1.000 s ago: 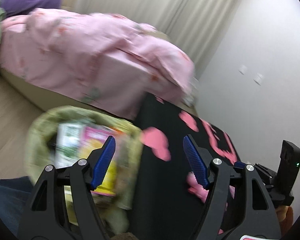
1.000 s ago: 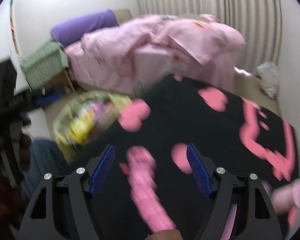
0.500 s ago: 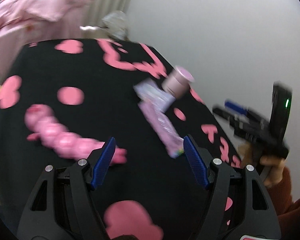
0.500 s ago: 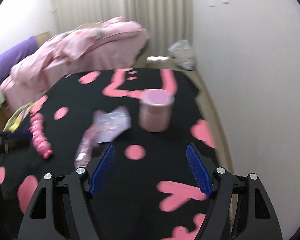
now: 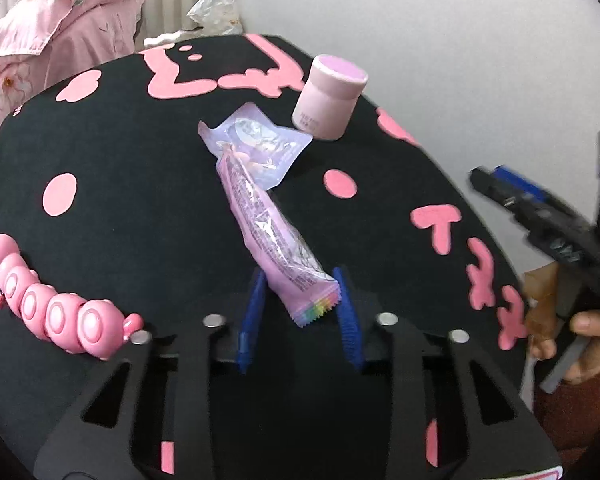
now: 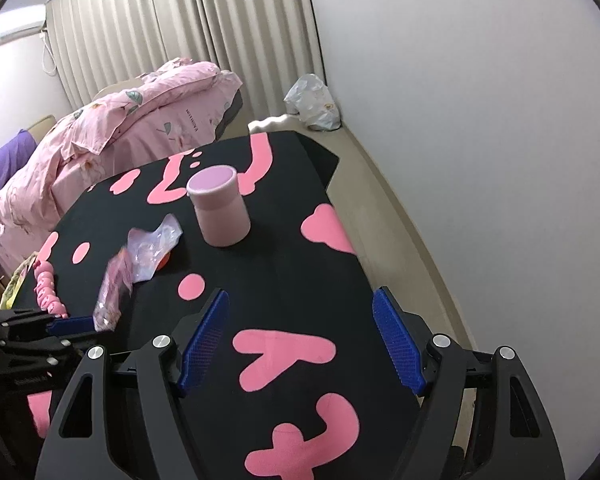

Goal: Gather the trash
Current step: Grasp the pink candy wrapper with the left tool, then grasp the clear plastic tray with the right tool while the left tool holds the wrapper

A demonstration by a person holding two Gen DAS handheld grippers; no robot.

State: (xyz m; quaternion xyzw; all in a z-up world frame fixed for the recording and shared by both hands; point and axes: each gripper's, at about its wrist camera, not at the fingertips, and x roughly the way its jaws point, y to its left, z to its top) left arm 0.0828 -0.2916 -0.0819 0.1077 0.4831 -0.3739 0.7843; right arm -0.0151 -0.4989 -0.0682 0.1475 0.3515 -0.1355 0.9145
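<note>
A long pink snack wrapper (image 5: 276,240) lies on the black table with pink shapes (image 5: 120,184). Its near end sits between the blue pads of my left gripper (image 5: 300,312), whose jaws are narrowed around it. A clear purple wrapper (image 5: 260,144) lies under its far end. In the right wrist view the pink wrapper (image 6: 112,292) and purple wrapper (image 6: 152,248) lie at the left, with the left gripper's fingers (image 6: 70,324) at the pink one. My right gripper (image 6: 300,340) is open and empty above the table's near right part.
A pink lidded jar (image 5: 330,98) stands upright behind the wrappers, also in the right wrist view (image 6: 220,208). A pink caterpillar toy (image 5: 56,312) lies at the table's left. A bed with pink bedding (image 6: 120,124) and a plastic bag (image 6: 312,104) are beyond the table.
Both views swung from the bed and the green trash basket to the table. My left gripper moved onto the pink wrapper's near end and its jaws narrowed around it. The right gripper stayed open.
</note>
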